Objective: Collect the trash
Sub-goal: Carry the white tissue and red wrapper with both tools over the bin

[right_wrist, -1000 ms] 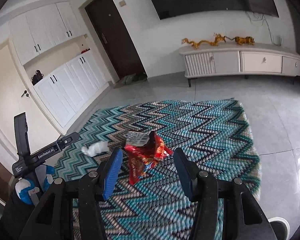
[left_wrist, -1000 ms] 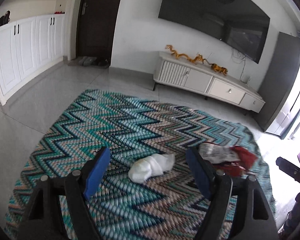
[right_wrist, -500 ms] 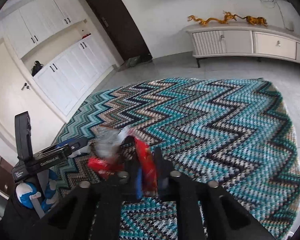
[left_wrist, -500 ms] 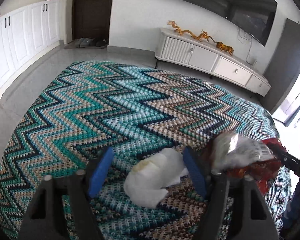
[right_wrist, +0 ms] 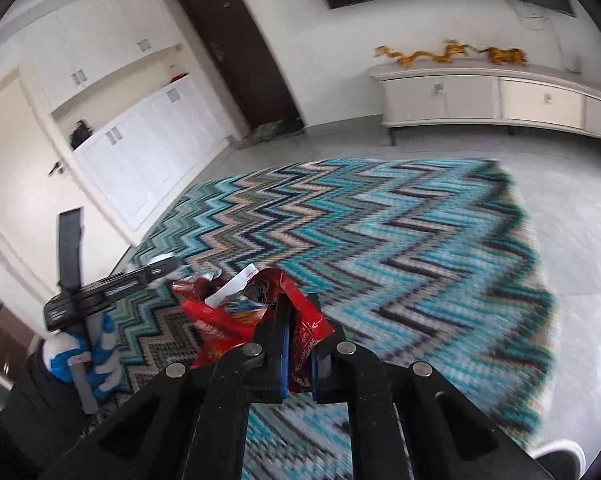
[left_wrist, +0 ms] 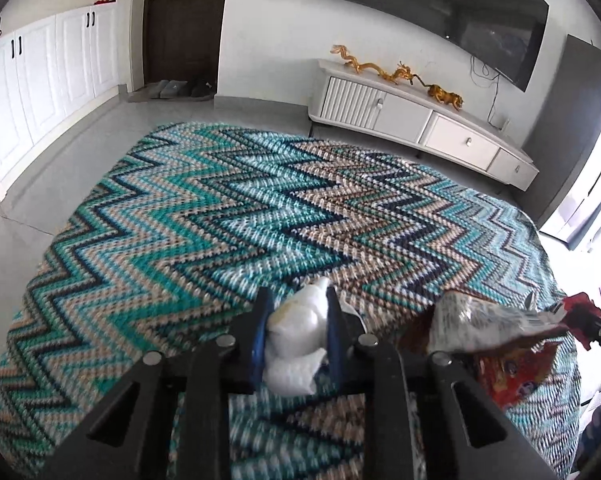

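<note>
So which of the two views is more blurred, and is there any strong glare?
Right wrist view: the zigzag rug is smeared by motion blur, while the red snack wrapper stays fairly sharp. Left wrist view: mostly sharp, only the rug's near strip is soft; window light overexposes the right edge; straight lines bend from the fisheye.

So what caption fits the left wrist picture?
Left gripper pinches crumpled white tissue over the zigzag rug.

floor: grey tiles [left_wrist: 80, 132], zigzag teal rug [left_wrist: 240, 208] | walls: white, dark door [left_wrist: 182, 20], mounted TV [left_wrist: 432, 4] | furniture: white cupboards [left_wrist: 40, 92], low sideboard [left_wrist: 412, 120] bearing gold dragon figures [left_wrist: 372, 66] | light: daylight from right
</note>
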The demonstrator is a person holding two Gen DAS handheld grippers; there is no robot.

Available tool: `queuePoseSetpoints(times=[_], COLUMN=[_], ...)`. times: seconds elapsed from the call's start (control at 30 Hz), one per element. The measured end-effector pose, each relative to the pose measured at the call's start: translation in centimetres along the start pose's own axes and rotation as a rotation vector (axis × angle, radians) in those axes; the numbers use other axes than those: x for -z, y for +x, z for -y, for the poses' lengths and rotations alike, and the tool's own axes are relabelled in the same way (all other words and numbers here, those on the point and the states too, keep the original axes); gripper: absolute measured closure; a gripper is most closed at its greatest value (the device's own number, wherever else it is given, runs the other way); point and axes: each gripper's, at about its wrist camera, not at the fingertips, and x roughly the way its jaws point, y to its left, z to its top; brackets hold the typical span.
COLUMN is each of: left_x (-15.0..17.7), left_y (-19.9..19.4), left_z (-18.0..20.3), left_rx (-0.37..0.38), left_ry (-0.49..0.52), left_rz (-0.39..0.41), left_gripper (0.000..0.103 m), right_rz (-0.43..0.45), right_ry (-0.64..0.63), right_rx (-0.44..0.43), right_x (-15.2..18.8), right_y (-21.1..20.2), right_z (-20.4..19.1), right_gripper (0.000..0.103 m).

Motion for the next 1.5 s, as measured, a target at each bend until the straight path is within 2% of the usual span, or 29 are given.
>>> queuePoseSetpoints(times=[0.1,0.23,0.6,0.83,1.03,1.27,1.5], left_x=[0.4,1.0,4.9,8.4,10.3,11.3,12.8], left_y=[-2.0,-5.2,-15.3,-20.2,-24.0,-28.5,-29.3], left_z=[0.2,0.9,5.5,9.0,12.7,16.8,22.6], left_rx=[0.012,0.049,0.141,0.212,0.281,0.361,0.418], left_ry=[0.003,0.007,0.085,0.145,0.214,0.289,0.389], left_rz=[0.018,0.049,0.134,0.151,0.186,0.245,0.230], left_gripper=[0.080,0.080,0.080,0.080,0.080,0.080,0.080], right_rz=[0.026,0.060,0.149,0.183,0.221,0.303,0.362], right_ry=[0.043,0.086,0.100,0.090,0.112,0.157,0.236], right_rx=[0.045,0.049,0.000,0.007,0.052,0.145,0.193], right_x=[0.6,1.9,6.9,10.9,14.6,18.8,21.4], right_y=[-2.4,-5.9,-16.0,-21.5,-25.8,-32.3,-34.8], right_z=[1.2,2.0,-0.9,-2.5,-2.5,-1.0,1.9], right_gripper=[0.096,0.096,0.096,0.096,0.096,0.096,0.096])
